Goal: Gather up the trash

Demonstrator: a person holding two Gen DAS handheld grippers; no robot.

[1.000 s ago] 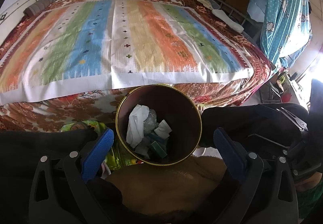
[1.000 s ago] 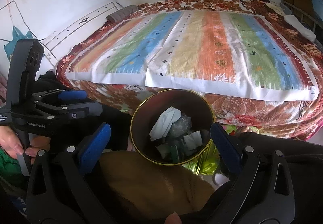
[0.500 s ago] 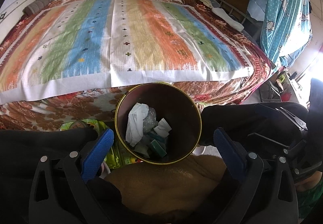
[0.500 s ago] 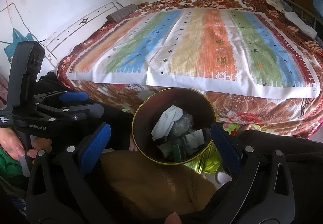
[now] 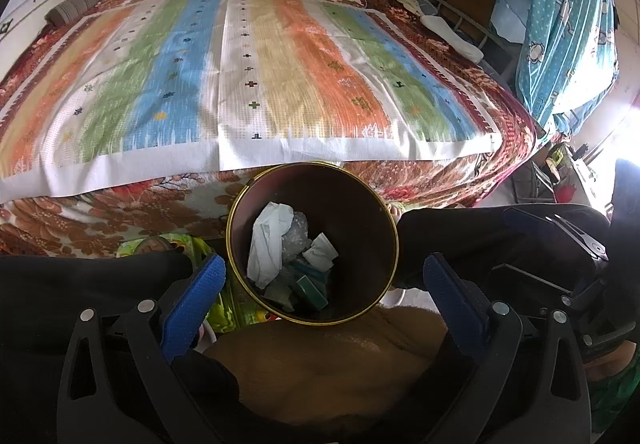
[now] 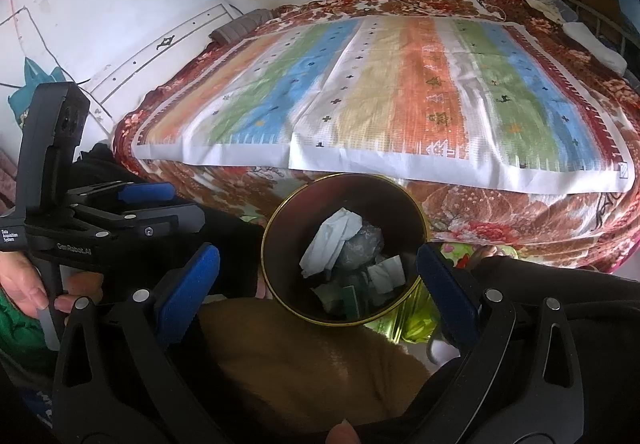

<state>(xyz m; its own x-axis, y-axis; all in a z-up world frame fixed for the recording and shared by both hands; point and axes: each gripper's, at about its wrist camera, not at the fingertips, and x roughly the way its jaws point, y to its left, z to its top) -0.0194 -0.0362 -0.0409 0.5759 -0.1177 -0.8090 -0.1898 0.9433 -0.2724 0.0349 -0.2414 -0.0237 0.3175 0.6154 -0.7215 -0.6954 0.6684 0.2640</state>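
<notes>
While both spread wide and empty, left hand-held gripper point(image 5: 320, 284) and right hand-held gripper point(image 6: 318, 276) hover above bin point(image 5: 362, 212), crumpled tissue point(image 5: 268, 240) inside, striped bed point(image 5: 248, 76) ahead.

Spread tongs point(image 6: 318, 276) above filled bin point(image 6: 416, 212)

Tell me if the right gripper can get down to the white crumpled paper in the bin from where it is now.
Probably yes. The right gripper hangs with its jaws wide apart, the bin open-topped before them, and the white crumpled paper lies on top of the trash, uncovered. The bin's wall may crowd jaws spread this wide.
</notes>
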